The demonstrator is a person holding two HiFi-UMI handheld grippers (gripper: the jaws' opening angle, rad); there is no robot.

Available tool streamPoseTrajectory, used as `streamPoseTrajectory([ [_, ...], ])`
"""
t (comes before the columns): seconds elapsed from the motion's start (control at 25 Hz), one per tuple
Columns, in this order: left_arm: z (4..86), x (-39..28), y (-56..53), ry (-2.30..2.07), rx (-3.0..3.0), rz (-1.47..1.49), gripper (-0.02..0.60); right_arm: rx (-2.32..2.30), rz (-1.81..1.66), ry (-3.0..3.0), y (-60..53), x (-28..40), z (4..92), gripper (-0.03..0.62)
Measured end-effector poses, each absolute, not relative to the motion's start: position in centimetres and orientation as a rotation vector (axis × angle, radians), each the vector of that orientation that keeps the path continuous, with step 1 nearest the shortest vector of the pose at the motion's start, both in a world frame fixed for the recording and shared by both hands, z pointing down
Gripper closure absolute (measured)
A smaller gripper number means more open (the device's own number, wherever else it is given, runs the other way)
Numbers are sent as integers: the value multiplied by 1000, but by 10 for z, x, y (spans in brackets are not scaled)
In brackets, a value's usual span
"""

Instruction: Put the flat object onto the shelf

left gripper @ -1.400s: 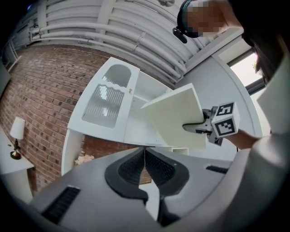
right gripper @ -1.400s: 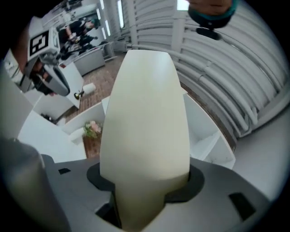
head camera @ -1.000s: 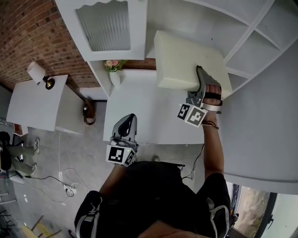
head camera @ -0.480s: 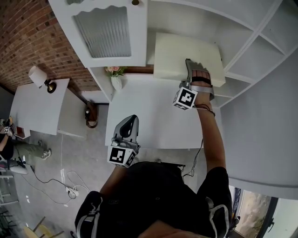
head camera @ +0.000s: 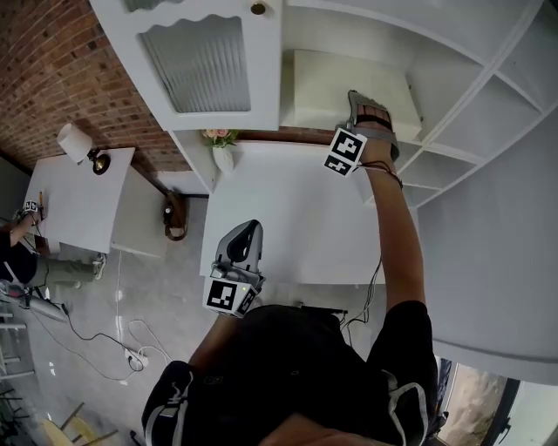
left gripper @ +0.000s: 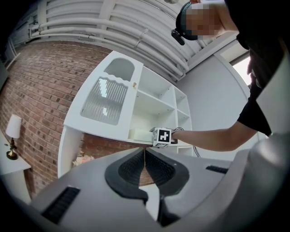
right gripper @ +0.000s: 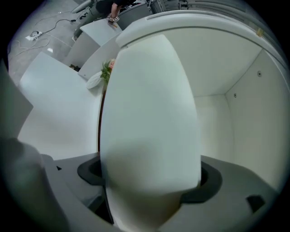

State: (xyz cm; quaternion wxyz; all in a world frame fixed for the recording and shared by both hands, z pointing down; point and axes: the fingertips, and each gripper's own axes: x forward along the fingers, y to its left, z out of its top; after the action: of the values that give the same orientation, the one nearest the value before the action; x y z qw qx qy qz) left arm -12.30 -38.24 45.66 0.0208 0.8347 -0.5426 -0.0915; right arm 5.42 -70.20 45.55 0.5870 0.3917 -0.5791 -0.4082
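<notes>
Slab [head camera: 344, 87] lies flat in a bay of the shelf [head camera: 349, 26] beyond the table's [head camera: 288, 209] far edge, its near edge between the right gripper's [head camera: 359, 104] jaws, which are opening to leave it there; left gripper [head camera: 247, 228], shut & empty, hangs near the body, not needed

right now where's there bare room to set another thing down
The white table is bare from the flower vase down to the left gripper. The shelf compartments right of the slab look empty. Crowded: the slab's compartment, where the right gripper has its jaws opening with the slab between them.
</notes>
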Motion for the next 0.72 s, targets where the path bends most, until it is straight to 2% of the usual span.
streamPoseTrajectory([
  [0.44,450,-123,-368,-1690,2606,-330,566,856,-943,-1390,-689,56,446,135],
  [0.56,445,-124,-363,-1697,2616,-380,566,908,-974,-1478,-652,50,422,137],
  [0.72,449,-125,-357,-1711,2588,-304,566,1090,-884,-1872,-575,34,391,141],
])
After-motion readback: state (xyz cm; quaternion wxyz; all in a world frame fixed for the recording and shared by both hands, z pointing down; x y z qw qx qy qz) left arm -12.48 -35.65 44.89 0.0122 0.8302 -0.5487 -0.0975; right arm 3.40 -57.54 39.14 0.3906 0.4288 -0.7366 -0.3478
